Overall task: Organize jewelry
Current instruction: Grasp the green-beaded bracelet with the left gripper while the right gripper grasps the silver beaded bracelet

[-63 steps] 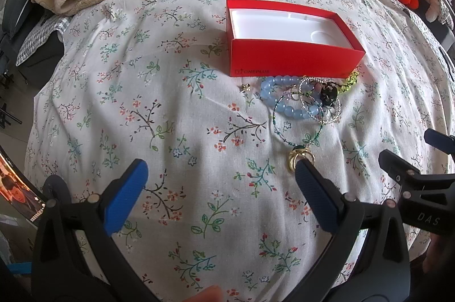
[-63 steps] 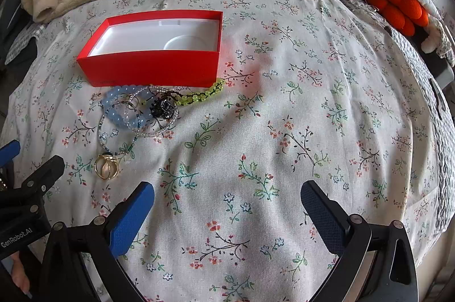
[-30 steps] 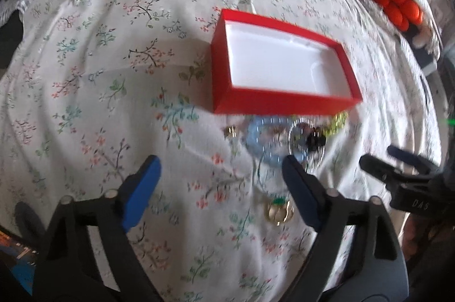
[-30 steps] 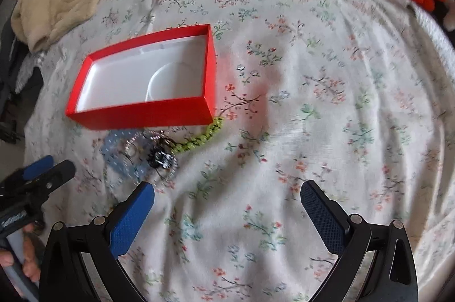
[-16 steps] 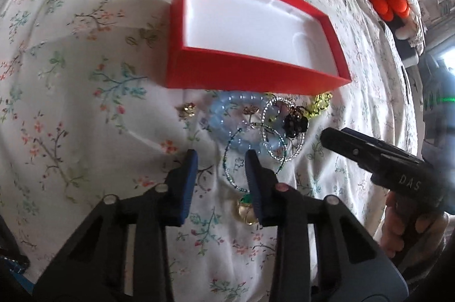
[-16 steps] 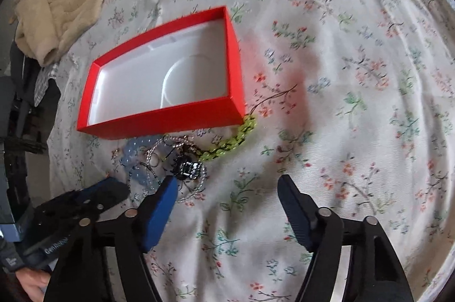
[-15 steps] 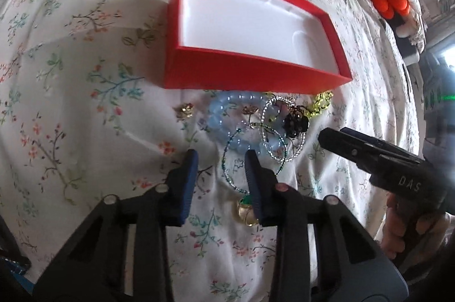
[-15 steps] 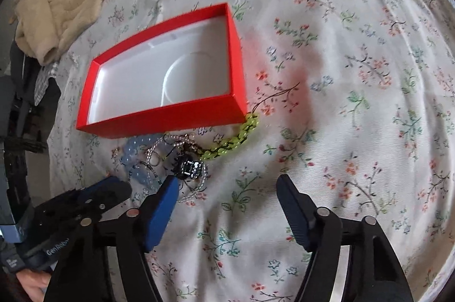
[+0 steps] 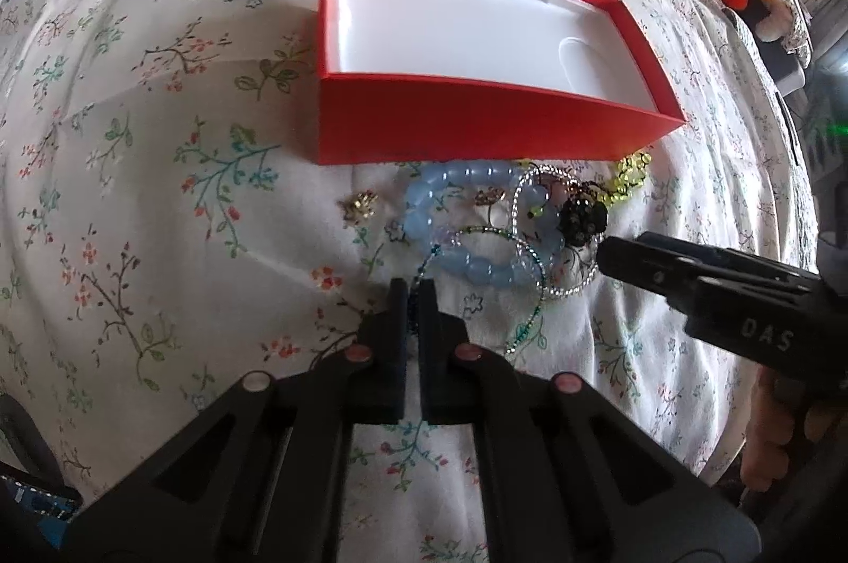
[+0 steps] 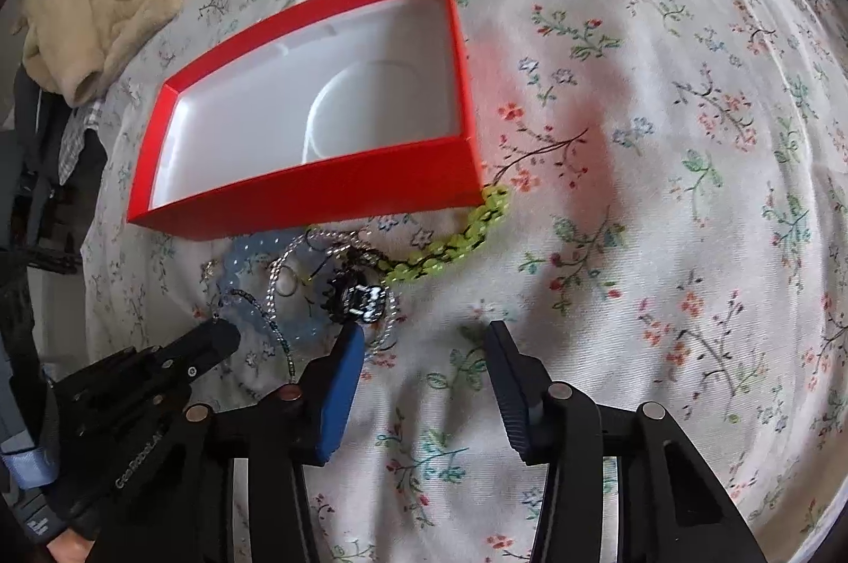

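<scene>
On the floral bed, the left gripper (image 9: 412, 292) has its jaws clenched on the thin green-beaded necklace (image 9: 530, 324) near the red box (image 9: 477, 133), while the right gripper (image 10: 424, 351), jaws just closing but still released, hangs beside the black bead charm (image 10: 360, 295)

Black claw (image 10: 424, 351), blue pads (image 10: 342, 396), silver screws, "GenRobot.AI" lettering

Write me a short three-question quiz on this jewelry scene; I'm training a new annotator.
1. True or false: the red box already holds jewelry.
2. What has the left gripper just closed on: A) the thin green beaded strand, B) the blue bead bracelet?
3. Which bracelet lies at the box's corner in the right wrist view?

Key: 1 false; 2 A; 3 the yellow-green bracelet.
</scene>
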`<state>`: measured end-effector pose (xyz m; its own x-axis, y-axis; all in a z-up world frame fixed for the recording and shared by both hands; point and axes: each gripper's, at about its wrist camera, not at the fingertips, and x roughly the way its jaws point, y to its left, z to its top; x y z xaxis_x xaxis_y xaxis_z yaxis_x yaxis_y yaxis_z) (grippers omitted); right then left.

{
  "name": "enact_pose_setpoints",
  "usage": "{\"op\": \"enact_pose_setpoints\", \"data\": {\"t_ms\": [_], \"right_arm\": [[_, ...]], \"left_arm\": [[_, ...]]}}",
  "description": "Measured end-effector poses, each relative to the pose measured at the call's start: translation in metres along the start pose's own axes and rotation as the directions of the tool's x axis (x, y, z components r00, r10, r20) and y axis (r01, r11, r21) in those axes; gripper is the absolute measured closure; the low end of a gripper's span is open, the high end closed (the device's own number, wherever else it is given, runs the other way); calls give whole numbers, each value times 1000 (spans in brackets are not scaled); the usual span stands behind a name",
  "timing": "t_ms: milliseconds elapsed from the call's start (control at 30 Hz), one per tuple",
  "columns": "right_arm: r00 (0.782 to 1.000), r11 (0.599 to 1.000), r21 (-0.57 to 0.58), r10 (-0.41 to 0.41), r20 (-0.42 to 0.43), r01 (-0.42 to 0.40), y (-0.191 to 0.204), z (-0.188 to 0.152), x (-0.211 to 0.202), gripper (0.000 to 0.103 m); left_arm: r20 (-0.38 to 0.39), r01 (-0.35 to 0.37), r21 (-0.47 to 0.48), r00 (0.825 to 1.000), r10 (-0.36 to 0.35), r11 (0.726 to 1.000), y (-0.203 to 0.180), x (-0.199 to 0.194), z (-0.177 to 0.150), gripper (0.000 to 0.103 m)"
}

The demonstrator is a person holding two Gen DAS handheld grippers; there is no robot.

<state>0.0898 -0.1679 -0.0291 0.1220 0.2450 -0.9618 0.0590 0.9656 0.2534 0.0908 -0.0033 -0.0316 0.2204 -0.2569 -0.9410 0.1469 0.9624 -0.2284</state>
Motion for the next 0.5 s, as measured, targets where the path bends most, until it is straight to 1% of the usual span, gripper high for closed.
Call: {"op": "enact_pose_setpoints", "data": {"t_ms": [133,200,300,333,400,500], "right_arm": [[1000,1000,8,10,-8,-10,7,0,7,56],[1000,1000,2,-3,-6,3,12,0,11,56],[998,997,-43,-59,7,60,21,-4,16,58],[996,993,-76,-90,18,91,27,-6,18,59],[992,985,-119,-122,31,125,34,-9,19,62],[988,975,-161,-148,42,153,40,-13,20,71]], "left_arm": [[4,4,-7,1000,-4,1000,5,-3,-5,99],[4,5,-14,1000,-5,1000,9,-4,-8,99],[2,8,-22,1000,-8,1000,12,-6,-11,99],[1,8,-22,1000,-8,1000,11,-5,-11,99],[-2,11,-23,1000,-11,1000,15,-7,-14,99],[-2,15,-28,1000,-15,1000,20,-9,-18,99]]}}
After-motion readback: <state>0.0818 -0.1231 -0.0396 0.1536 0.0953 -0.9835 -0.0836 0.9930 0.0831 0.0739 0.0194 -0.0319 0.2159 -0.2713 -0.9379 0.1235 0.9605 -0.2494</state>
